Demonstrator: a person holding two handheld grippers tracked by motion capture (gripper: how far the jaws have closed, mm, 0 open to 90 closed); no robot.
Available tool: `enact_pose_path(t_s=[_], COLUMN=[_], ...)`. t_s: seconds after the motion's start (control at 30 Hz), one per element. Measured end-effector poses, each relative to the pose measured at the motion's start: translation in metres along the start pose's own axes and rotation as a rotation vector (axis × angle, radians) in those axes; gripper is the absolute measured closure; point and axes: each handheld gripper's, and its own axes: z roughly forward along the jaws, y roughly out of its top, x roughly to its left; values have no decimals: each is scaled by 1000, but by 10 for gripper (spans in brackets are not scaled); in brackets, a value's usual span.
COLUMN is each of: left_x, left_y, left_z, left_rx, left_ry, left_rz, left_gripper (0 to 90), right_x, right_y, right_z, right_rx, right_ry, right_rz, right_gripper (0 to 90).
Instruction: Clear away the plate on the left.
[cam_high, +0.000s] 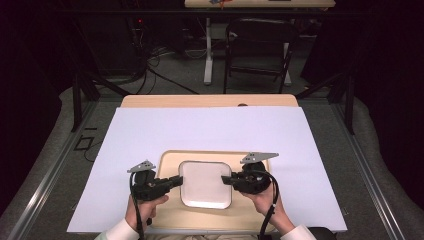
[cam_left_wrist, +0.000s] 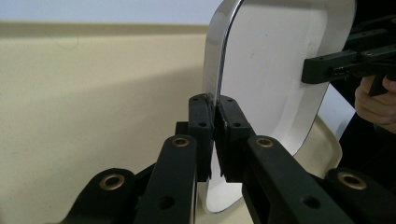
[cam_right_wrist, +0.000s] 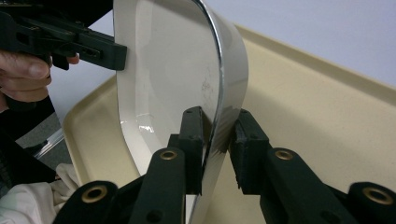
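In the left gripper view the white plate (cam_left_wrist: 275, 70) is cut off at twelve o'clock, its near rim hidden behind the jaws. In the right gripper view, the beige tray (cam_right_wrist: 327, 116) runs off at three o'clock.

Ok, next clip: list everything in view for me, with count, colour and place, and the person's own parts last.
Plate: one, white, square with rounded corners, over the middle of the tray, gripped at its left and right rims.
Tray: one, beige, on the near middle of the sheet.
Sheet: one, pale lilac-white, covering most of the table.
Table: one, light wood, a strip showing at the far edge.
Chair: one, dark, on the floor beyond the table.
Second table: one, white legs, behind the chair.
Left gripper: one, black, shut on the plate's left rim.
Right gripper: one, black, around the plate's right rim, outer jaw slightly off it.
Hands: two, white cuffs, near edge.
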Motion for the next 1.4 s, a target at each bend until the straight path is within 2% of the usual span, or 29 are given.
enact_pose_path(t_s=[0.07, 0.13, 0.27, 0.47, 0.5, 0.53, 0.6, 0.67, 0.8, 1.0, 1.13, 1.2, 1.27, 1.3, 1.33, 1.4], left_x=[5, 6, 6, 7, 6, 6, 6, 6, 4, 5, 8, 13, 15, 17, 18, 19], left_y=[-2, -3, 0, 1, 1, 1, 2, 2, 2, 2, 2, -1, -2, -3, -3, -4], left_z=[4, 5, 7, 10, 11, 11, 14, 16, 20, 24, 26, 29, 31, 32, 33, 33], left_rx=[28, 27, 26, 18, 18, 18, 27, 32, 43, 52, 65, 76, 90, 98, 101, 105], left_ry=[13, 11, 51, 71, 84, 84, 101, 102, 135, 156, 153, 130, 134, 150, 148, 146], left_rz=[-7, -12, 28, 54, 74, 74, 93, 89, 133, 148, 146, 93, 87, 81, 78, 73], left_gripper=[857, 857, 856, 850, 848, 846, 841, 839, 829, 820, 806, 807, 791, 784, 779, 777], right_x=[-2, -3, -7, -11, -11, -11, -13, -13, -14, -17, -18, -19, -21, -23, -22, -23], right_y=[0, 0, 0, 0, 0, 0, 0, 0, 1, 1, 1, 1, 0, -1, -1, -2], right_z=[4, 6, 14, 19, 21, 21, 23, 24, 27, 32, 34, 36, 39, 42, 44, 45], right_rx=[13, 22, 42, 58, 72, 72, 81, 91, 108, 129, 140, 150, 164, 184, 196, 203], right_ry=[-2, -5, -12, -22, -33, -33, -44, -54, -65, -75, -82, -88, -91, -109, -123, -120], right_rz=[-9, -16, -21, -40, -55, -55, -64, -72, -81, -96, -101, -102, -102, -116, -130, -130], right_gripper=[762, 762, 750, 732, 722, 722, 707, 693, 671, 636, 624, 616, 614, 626, 629, 627])
